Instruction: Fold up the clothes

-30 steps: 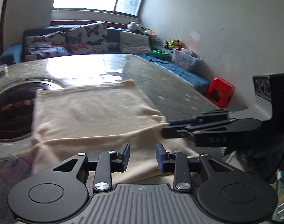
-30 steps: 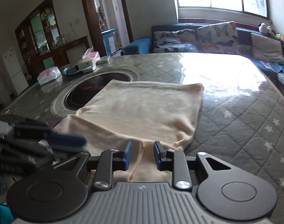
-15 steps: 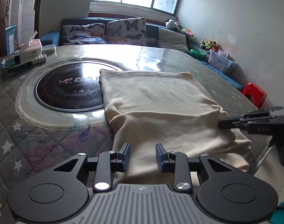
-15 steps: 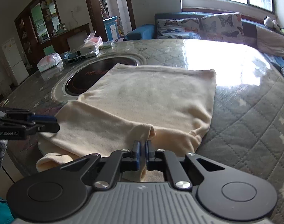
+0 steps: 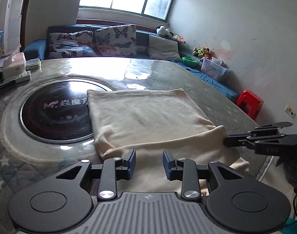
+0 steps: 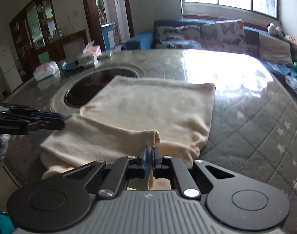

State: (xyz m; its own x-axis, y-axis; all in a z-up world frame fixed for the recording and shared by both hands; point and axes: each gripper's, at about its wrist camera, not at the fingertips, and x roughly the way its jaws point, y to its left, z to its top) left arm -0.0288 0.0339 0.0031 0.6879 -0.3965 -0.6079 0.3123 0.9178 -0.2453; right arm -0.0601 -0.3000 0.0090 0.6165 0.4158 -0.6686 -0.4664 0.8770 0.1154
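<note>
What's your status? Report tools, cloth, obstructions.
Right tool shut on cream cloth edge. Left tool open over near hem, gripping nothing. Cloth half-folded on table, partly over dark round inset. Nothing in the way.

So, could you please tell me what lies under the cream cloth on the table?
The cream cloth covers part of the black round plate set in the quilted table. Whatever else lies beneath is hidden.

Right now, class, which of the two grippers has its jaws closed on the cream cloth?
The right gripper: its jaws pinch a fold of the cream cloth. The left gripper hovers above it, jaws apart.
</note>
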